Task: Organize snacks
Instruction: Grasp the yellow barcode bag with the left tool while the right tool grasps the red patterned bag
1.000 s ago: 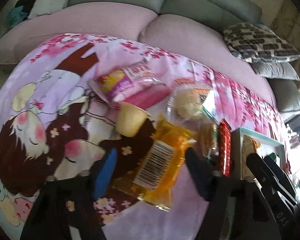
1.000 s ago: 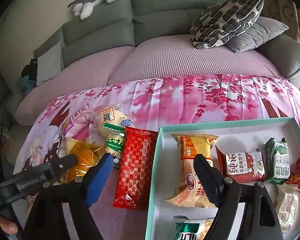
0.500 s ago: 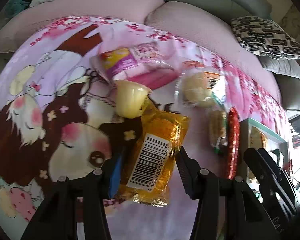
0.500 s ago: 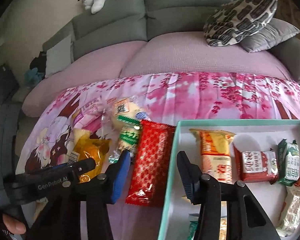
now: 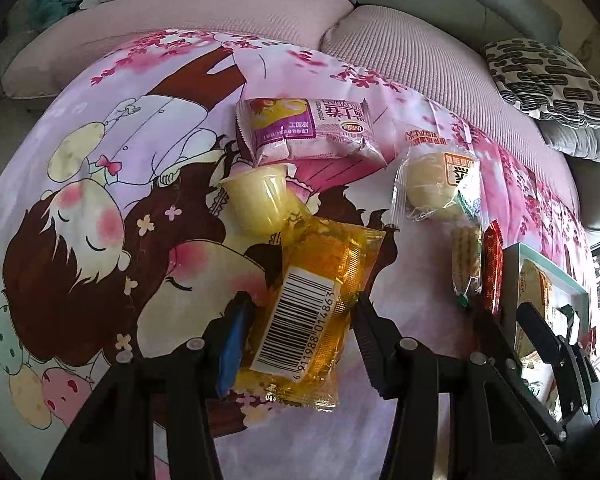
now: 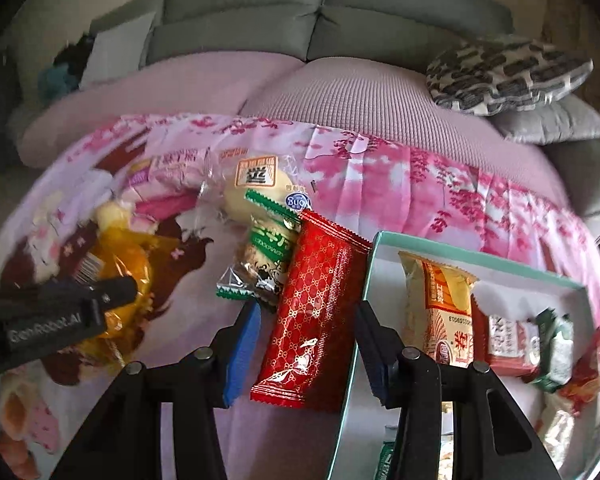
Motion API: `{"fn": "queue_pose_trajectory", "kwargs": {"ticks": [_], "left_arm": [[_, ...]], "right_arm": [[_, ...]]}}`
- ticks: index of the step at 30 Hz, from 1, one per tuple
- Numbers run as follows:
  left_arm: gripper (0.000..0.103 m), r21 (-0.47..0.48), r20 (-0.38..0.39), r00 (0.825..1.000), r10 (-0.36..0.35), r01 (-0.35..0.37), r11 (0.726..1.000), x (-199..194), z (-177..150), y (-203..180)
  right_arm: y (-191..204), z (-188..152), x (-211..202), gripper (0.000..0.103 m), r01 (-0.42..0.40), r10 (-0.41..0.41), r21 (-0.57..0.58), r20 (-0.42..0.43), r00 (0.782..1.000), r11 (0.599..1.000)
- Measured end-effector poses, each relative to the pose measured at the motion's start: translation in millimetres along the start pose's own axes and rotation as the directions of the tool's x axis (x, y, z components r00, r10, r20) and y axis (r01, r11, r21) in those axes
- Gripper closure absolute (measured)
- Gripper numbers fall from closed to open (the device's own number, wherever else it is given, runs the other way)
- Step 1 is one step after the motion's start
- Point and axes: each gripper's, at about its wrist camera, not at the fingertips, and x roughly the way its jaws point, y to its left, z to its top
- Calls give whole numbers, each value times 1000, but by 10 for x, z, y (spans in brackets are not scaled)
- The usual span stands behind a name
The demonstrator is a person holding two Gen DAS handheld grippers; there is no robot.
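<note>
A yellow packet (image 5: 312,300) with a barcode lies on the cartoon-print cloth (image 5: 100,200). My left gripper (image 5: 300,304) is closed around it, one pad on each long side. It also shows at the left of the right wrist view as the left gripper (image 6: 60,316) over the yellow packet (image 6: 120,252). A red packet (image 6: 316,312) lies beside the teal tray (image 6: 480,266), and my right gripper (image 6: 306,312) is shut on its two long edges. Inside the tray lie several wrapped snacks (image 6: 440,304).
Loose on the cloth are a purple roll pack (image 5: 312,128), a yellow jelly cup (image 5: 260,200), a wrapped bun (image 5: 436,188) and a green cracker pack (image 6: 268,256). Behind stands a grey sofa (image 6: 340,32) with a patterned cushion (image 6: 508,72).
Both grippers' jaws narrowed from wide to snug, the left around the yellow packet and the right around the red one. The right gripper shifted left, off the tray, and came down closer.
</note>
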Motion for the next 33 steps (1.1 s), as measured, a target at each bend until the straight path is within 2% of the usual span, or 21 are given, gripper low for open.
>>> {"fn": "queue_pose_trajectory", "kwargs": {"ticks": [3,9,13,17,18,23,28,33], "left_arm": [[50,-7,-2,1000,-4,4,1000,-1,1,14],[50,-15,-4,1000,-5,5,1000,-6,-1,17],[50,-13,-4,1000,-2,2,1000,-9,1,14],[50,-16,-7,1000,-5,5,1000,-5,7,19],[50,-17,-7,1000,-5,5,1000,-4,5,20],[50,-16,-8,1000,-3,3,1000,-3,3,15],[50,-15,-9,1000,-3,3,1000,3,4,20],[50,-14,-9,1000,-3,3,1000,4,1,22]], "right_arm": [[84,-1,18,60,16,-16,-40,-5,1000,999],[186,-45,171,62,98,-102,-105,-40,994,990],[331,-67,208,62,178,-187,-187,-32,982,966],[316,-63,181,66,203,-211,-195,-22,977,960],[309,-57,172,71,195,-203,-192,-21,979,962],[249,-22,70,85,189,-190,-166,10,982,968],[2,18,-40,92,74,-73,-38,9,997,997],[-133,17,-136,92,-57,55,60,22,998,997]]}}
